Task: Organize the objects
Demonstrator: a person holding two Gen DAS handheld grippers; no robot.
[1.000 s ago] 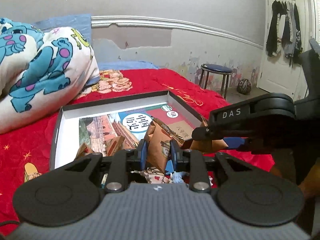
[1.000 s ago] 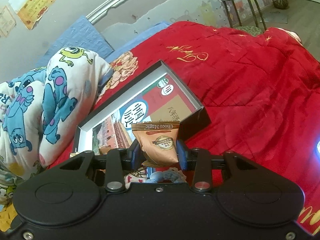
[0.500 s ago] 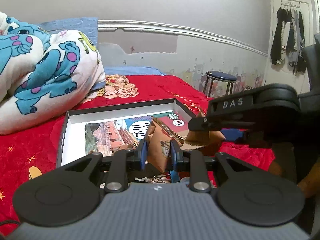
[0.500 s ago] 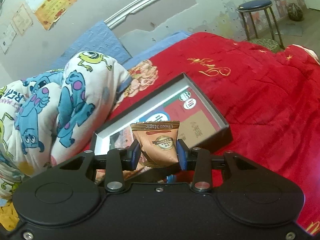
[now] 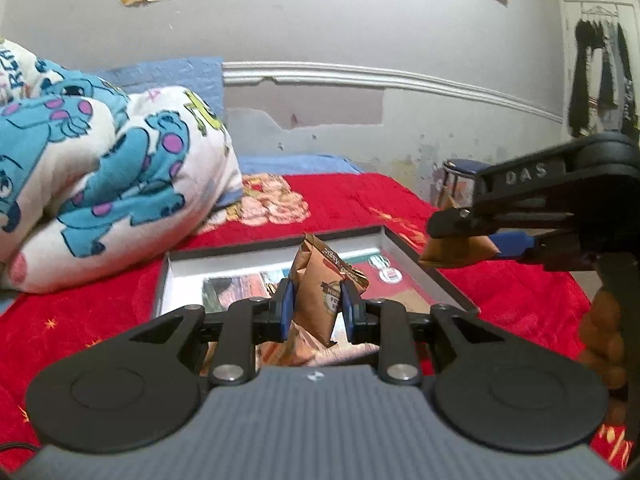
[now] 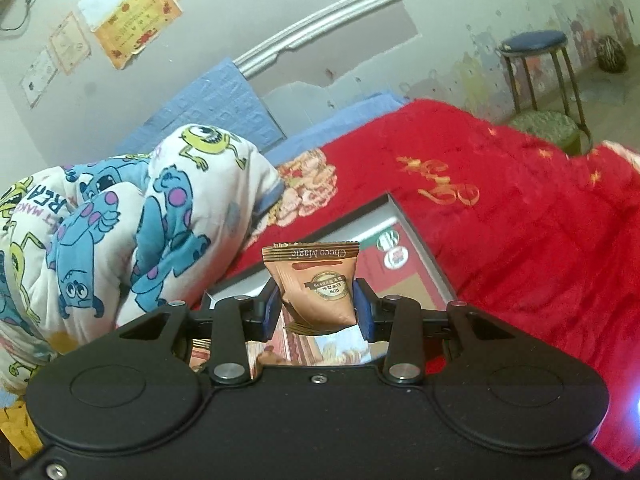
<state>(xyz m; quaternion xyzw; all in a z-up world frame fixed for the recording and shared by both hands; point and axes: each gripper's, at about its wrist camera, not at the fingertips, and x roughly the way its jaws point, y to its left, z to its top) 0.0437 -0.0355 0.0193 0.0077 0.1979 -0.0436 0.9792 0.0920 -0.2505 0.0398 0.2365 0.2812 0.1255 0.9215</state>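
Two small brown snack packets are hanging in the air over the bed, one in each tool. The left gripper (image 5: 316, 310) is pinching its left packet (image 5: 320, 292) narrowly across the lower body, and the packet is leaning, its crimped top tipping off to one side. The right gripper (image 6: 318, 312) is gripping the right packet (image 6: 318, 284) about the middle, printed face toward the camera and the seam edge standing upright above the blue pads (image 6: 362, 312). Both are hovering above the shallow open box (image 5: 432, 284) that is lying on the red bedspread (image 6: 520, 208), beside the bundled cartoon quilt (image 5: 100, 176).

These packets are looking very light and puffy, I would say: thin crinkly film with air inside and something small and probably crumbly at the core. The film is likely glossy and slippery, so squeezing the pillowy middle is risking either a slide or a crushed sweet. Taking hold lower on the filled body, or flat across the crimped seam, is seeming the safer grip. More wrappers are showing below the left tool, though I cannot tell how they are lying.
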